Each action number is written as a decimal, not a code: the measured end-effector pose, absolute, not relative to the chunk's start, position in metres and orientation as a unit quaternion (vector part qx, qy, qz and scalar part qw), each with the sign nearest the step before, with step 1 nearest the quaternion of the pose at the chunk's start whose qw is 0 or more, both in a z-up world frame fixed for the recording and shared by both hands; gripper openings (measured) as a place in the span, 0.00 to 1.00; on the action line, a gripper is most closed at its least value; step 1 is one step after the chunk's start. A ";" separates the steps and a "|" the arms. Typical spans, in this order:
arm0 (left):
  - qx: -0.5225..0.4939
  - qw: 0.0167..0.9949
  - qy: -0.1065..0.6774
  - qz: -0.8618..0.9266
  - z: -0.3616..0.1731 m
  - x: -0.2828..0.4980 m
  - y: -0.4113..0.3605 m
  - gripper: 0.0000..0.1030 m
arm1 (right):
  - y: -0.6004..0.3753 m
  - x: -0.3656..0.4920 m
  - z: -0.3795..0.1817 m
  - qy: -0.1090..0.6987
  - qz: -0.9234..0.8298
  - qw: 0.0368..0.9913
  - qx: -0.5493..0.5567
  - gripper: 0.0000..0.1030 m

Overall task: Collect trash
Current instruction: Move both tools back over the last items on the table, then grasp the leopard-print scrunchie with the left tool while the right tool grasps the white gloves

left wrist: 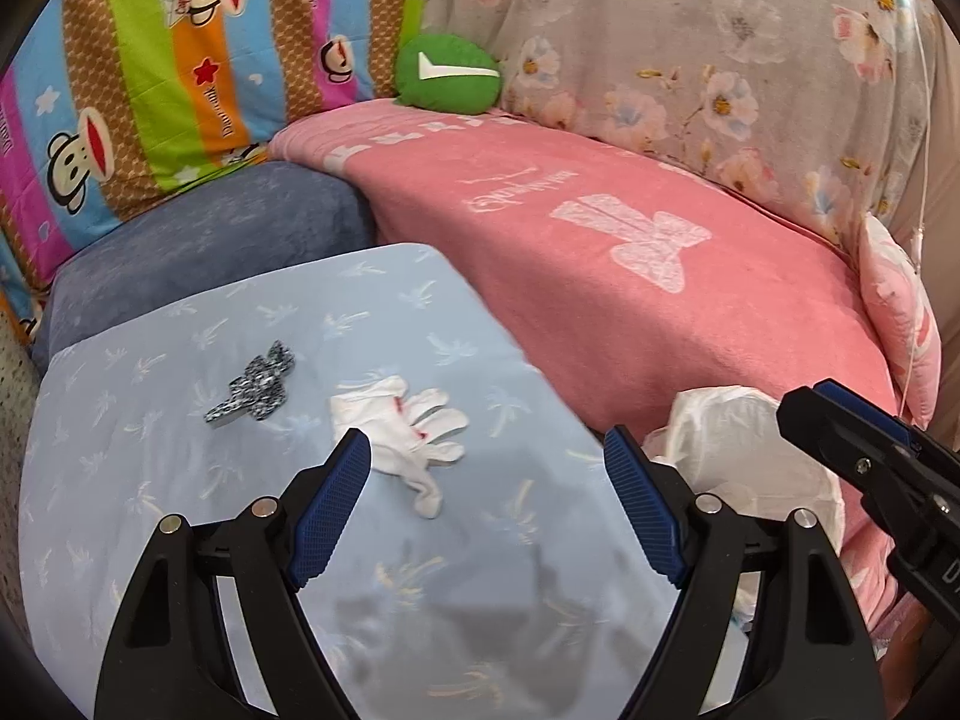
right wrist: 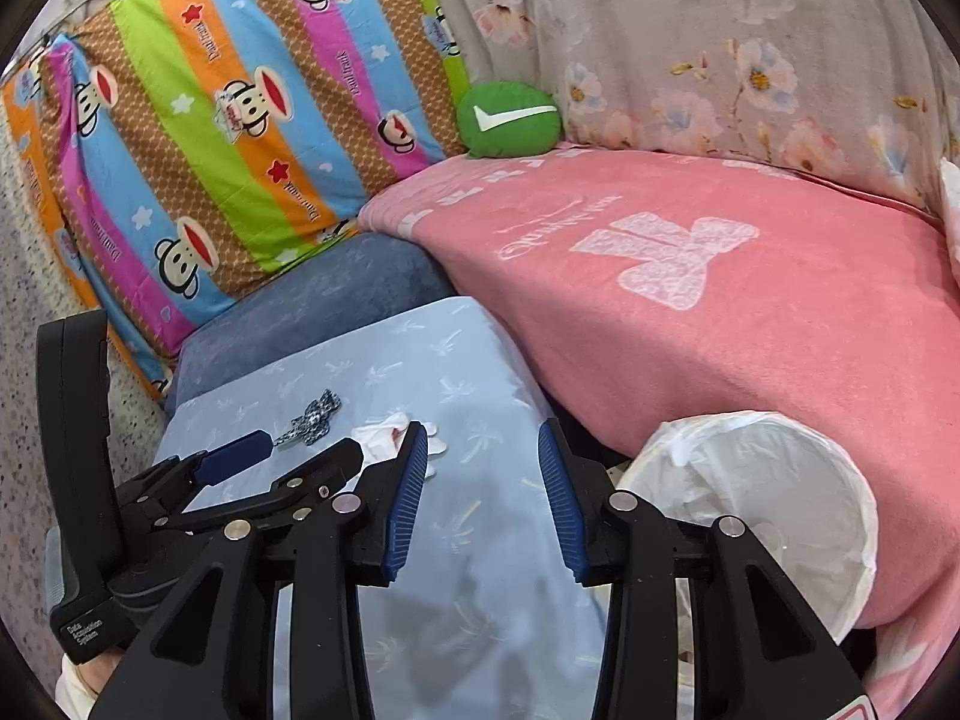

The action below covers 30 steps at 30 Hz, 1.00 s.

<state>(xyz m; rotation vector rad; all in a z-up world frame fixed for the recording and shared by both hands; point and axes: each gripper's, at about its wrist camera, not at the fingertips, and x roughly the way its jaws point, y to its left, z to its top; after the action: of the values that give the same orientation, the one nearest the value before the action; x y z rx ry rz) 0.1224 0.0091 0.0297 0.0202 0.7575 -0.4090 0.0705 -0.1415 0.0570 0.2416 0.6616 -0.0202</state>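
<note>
Two tools hang side by side over the pale blue cushion (left wrist: 180, 480). The left tool (left wrist: 486, 444) has its blue pads spread wide, holding nothing, just short of a crumpled white tissue (left wrist: 402, 426) with red smears. The right tool (right wrist: 483, 435) is also wide and bare. A speckled black-and-white scrap (left wrist: 255, 387) lies near the tissue. A white-lined bin (right wrist: 774, 498) stands beside the pink blanket (right wrist: 720, 300).
</note>
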 end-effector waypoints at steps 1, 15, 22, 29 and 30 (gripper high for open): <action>0.009 0.909 0.370 -0.194 0.027 0.125 0.015 0.74 | -0.137 0.074 0.055 0.327 -0.007 0.938 0.117 0.38; -0.019 0.898 0.425 -0.113 -0.026 0.171 0.103 0.78 | -0.065 0.140 -0.007 0.390 0.034 0.915 0.103 0.49; -0.023 0.892 0.445 -0.081 -0.050 0.198 0.131 0.86 | -0.037 0.183 -0.050 0.424 0.047 0.899 0.095 0.53; -0.036 0.883 0.462 -0.070 -0.068 0.233 0.144 0.87 | -0.020 0.226 -0.087 0.454 0.048 0.886 0.081 0.53; -0.037 0.883 0.463 -0.070 -0.070 0.238 0.144 0.87 | -0.020 0.233 -0.090 0.455 0.044 0.886 0.081 0.53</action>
<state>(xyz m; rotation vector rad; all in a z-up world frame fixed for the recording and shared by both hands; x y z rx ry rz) 0.2384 0.1440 -0.0700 -0.0780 0.9642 -0.1448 0.2327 -0.0198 -0.0905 0.1685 0.9460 0.0915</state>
